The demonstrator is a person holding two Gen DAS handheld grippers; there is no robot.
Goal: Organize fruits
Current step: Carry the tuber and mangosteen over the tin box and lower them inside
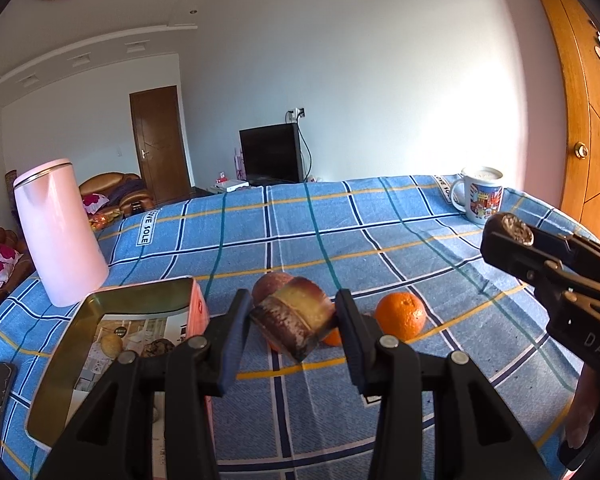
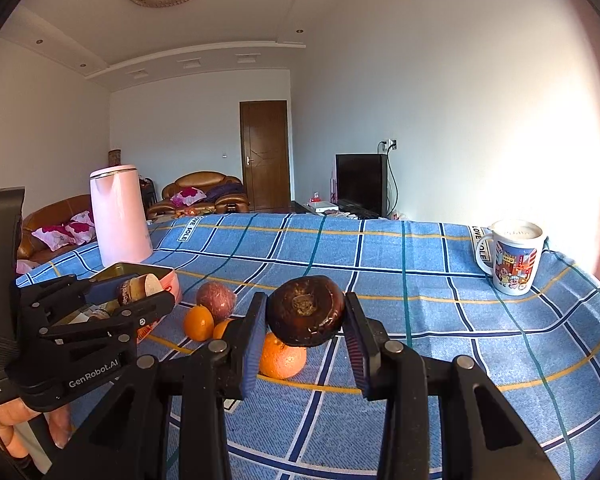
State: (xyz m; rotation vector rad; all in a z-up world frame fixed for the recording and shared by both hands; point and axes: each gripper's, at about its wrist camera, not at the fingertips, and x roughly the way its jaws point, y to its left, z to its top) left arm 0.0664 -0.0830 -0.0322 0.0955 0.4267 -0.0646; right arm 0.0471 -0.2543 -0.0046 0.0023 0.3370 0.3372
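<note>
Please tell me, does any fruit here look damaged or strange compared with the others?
Yes. The piece held in the left gripper looks cut: one end is flat and pale, with dark, mottled skin. The round fruit in the right gripper is very dark brown. The oranges on the tablecloth look whole.

I have a cut chunk of brown, mottled fruit (image 1: 296, 316) with a pale yellow face clamped off the cloth, tilted, just in front of the open tin (image 1: 100, 344). My other grip holds a round, dark brown fruit (image 2: 306, 311), stem scar facing me, above a large orange (image 2: 282, 358). On the cloth I see a reddish-purple round fruit (image 2: 216, 299) with two small oranges (image 2: 198, 323) touching its front. Inside the tin lie two brownish lumps I cannot identify.
</note>
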